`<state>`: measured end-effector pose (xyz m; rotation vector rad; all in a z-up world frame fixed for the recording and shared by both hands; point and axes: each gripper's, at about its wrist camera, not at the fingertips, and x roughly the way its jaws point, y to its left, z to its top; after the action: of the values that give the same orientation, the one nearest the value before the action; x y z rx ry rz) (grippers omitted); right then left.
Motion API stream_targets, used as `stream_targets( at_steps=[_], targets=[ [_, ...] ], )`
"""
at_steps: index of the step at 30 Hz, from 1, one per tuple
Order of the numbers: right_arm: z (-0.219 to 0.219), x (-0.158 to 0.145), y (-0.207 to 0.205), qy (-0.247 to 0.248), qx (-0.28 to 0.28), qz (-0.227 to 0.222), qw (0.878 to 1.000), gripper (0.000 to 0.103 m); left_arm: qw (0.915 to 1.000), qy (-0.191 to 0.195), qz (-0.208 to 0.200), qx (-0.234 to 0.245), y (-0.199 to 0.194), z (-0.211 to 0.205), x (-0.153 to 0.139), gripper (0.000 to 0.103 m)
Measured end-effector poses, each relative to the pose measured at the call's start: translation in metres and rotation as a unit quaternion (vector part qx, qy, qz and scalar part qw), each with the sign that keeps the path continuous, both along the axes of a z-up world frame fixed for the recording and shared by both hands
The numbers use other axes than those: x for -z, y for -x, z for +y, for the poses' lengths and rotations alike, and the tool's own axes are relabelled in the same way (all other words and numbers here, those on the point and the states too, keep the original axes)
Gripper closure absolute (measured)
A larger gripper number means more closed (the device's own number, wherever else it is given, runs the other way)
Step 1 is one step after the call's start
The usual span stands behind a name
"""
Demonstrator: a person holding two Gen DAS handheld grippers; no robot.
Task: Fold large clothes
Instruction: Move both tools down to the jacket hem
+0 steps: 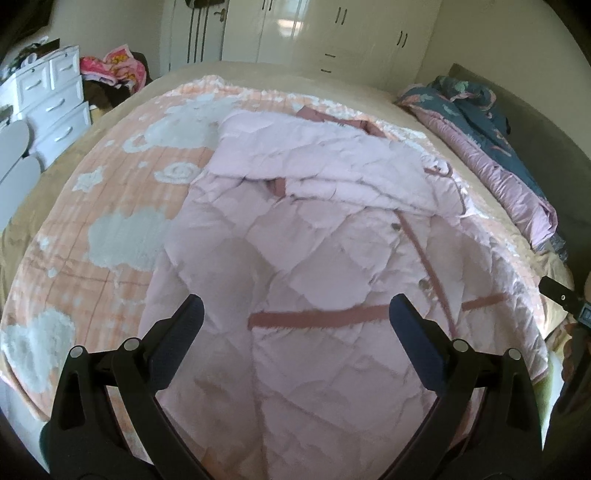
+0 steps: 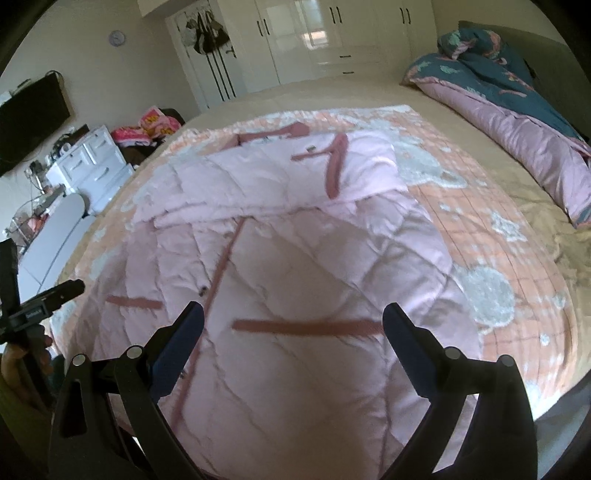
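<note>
A long pale pink quilted coat with darker pink trim lies flat on the bed, its sleeves folded across the upper part. My left gripper hovers open above the coat's lower half, nothing between its fingers. My right gripper is likewise open over the lower half, above a dark pink pocket band. The right tool shows at the right edge of the left wrist view, and the left tool with a hand at the left edge of the right wrist view.
The coat rests on a peach blanket with white clouds spread over a beige bed. A rolled teal and pink duvet lies along the right side. White drawers stand left, wardrobes behind.
</note>
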<state>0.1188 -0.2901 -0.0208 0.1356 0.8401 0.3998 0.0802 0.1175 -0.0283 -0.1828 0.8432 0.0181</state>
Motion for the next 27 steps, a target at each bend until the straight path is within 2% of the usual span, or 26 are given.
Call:
stream_targets(
  at_steps=[17,27],
  targets=[
    [-0.063,0.048,0.012,0.021,0.065,0.058,0.996,0.006,0.9982,-0.001,0.043,-0.042,0.031,0.04,0.038,0.009],
    [-0.082,0.077,0.021,0.04,0.063,0.099,0.992,0.006,0.9973,0.003,0.057,-0.046,0.052,0.049,0.052,0.009]
  ],
)
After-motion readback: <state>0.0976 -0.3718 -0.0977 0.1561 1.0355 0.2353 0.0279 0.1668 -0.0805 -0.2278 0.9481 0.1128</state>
